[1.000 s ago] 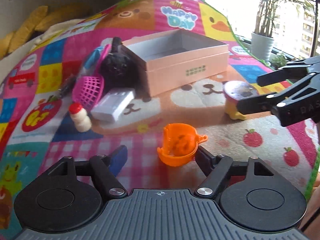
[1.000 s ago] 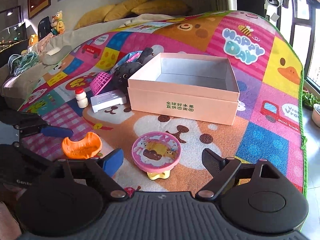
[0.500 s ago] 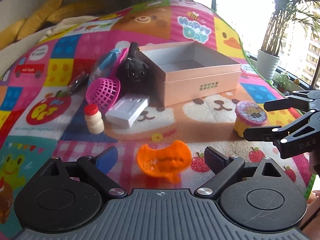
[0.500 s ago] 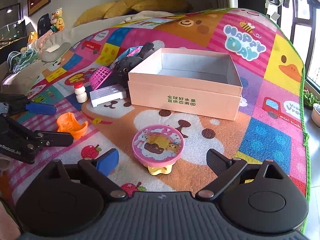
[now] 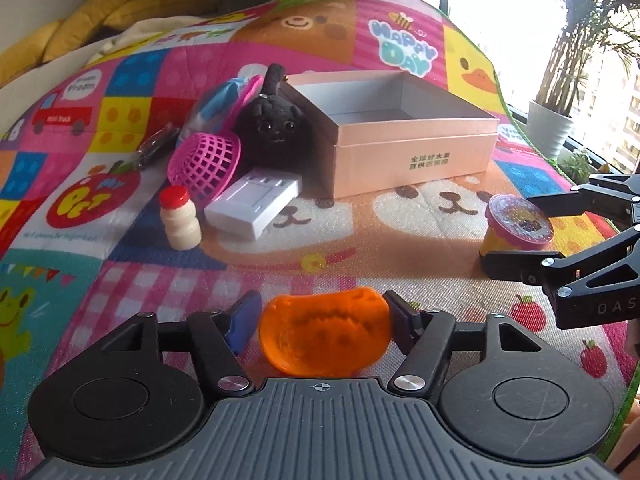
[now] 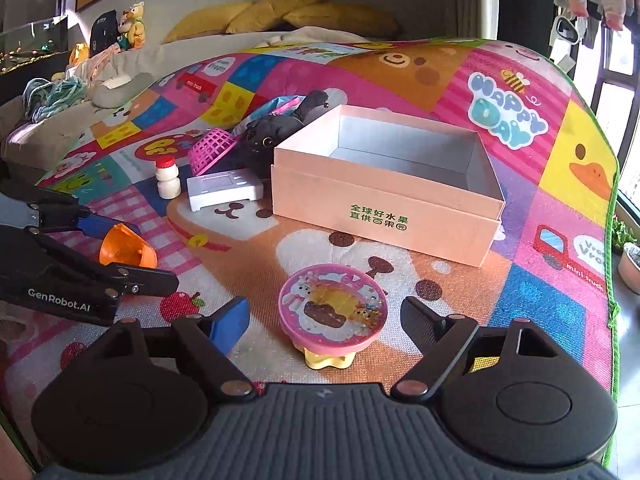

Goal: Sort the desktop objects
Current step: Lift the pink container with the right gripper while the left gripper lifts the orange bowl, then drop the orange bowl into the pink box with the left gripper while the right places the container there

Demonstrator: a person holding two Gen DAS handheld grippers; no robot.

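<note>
Now my left gripper (image 5: 322, 322) has slid up around the squashy orange plastic cup (image 5: 325, 334), its jaws closing and touching both sides.

My right gripper (image 6: 324, 314) has its jaws closing too, but not yet touching the pink-lidded yellow tub (image 6: 333, 312) between them. Both toys sit on the bright patchwork play mat (image 6: 460, 280), in front of the open pink cardboard box (image 6: 384, 196).
</note>
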